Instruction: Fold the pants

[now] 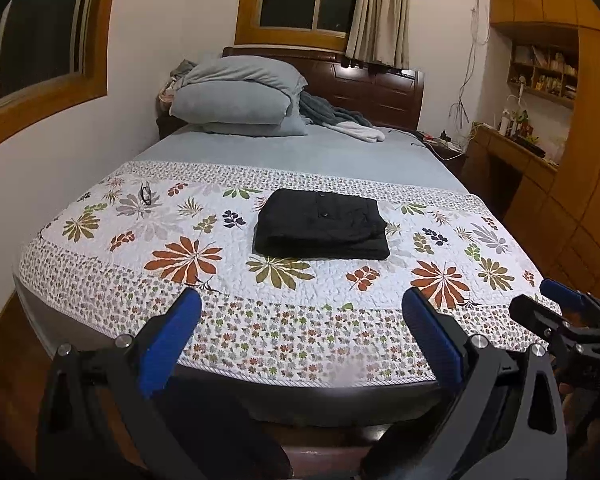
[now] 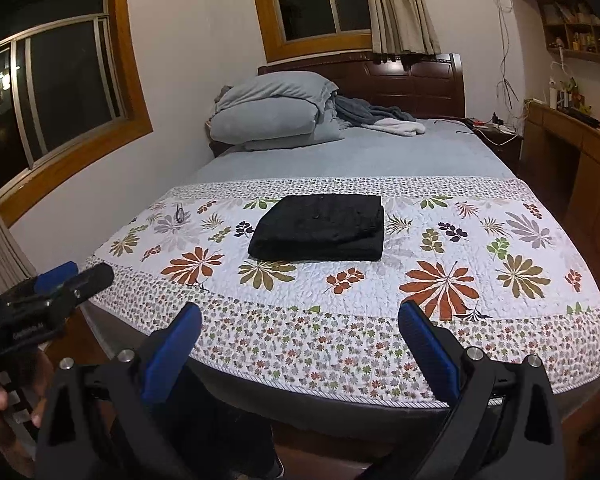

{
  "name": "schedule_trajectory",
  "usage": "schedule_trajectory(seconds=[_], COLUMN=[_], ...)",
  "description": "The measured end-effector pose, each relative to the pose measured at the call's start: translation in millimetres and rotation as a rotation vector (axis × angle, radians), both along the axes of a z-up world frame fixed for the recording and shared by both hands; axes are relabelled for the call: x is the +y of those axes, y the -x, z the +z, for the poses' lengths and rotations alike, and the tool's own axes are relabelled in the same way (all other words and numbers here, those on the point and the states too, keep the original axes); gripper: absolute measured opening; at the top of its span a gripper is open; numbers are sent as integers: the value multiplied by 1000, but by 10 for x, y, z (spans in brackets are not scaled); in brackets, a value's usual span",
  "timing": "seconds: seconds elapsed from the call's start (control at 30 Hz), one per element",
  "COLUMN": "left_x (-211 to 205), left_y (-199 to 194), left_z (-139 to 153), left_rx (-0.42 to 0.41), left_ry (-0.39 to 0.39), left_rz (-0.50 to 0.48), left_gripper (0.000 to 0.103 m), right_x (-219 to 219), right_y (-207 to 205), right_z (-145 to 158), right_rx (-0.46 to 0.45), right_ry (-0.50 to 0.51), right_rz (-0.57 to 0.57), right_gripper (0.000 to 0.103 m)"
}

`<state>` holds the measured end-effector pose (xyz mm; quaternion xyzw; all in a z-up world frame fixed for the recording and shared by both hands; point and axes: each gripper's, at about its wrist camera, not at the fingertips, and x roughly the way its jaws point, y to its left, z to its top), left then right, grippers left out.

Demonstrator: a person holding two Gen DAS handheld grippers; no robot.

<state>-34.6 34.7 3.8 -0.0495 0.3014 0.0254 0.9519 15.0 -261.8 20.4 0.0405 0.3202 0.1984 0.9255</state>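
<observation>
On the bed: black pants folded into a compact rectangle, resting flat near the middle of the floral quilt, well apart from both grippers.
Beyond the pants: stacked grey pillows and a rumpled blanket against the dark wooden headboard.
Left of the pants: folded eyeglasses lying on the quilt, near the wall-side edge.
Left gripper: blue pads spread wide, holding nothing, hovering over the foot of the quilt, short of the pants.
Right gripper: blue-padded fingers likewise wide apart and empty, hanging beside the left one, at the same remove from the pants.
Stage, as judged: folding apparently complete; layers stacked, edges roughly squared, upper layer set slightly back from the lower one along the near side.
Risk, bundle: any further nudge or pinch on the top layer likely to drag it off the lower one and undo the fold.
Risk, quilt: a low pass across the foot of the quilt liable to snag the fabric, tugging the pants askew.
Risk, eyeglasses: a sweep toward the wall side of the pants apt to knock them.
Safest course, as judged: withdrawal straight back from the pants, jaws left parted.
</observation>
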Motion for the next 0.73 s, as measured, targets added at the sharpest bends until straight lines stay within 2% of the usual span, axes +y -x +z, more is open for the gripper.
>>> schedule_trajectory(seconds=[0.47, 0.73], left_x=[-64, -69], left_y=[48, 55], left_z=[5, 35], left_rx=[-38, -33], left_ry=[-57, -66], left_rz=[12, 20], left_gripper=[100, 100], right_x=[21, 22], right_y=[-30, -22], right_z=[-32, -41], right_rx=[10, 11], right_ry=[5, 6], right_rz=[1, 3], right_gripper=[99, 99])
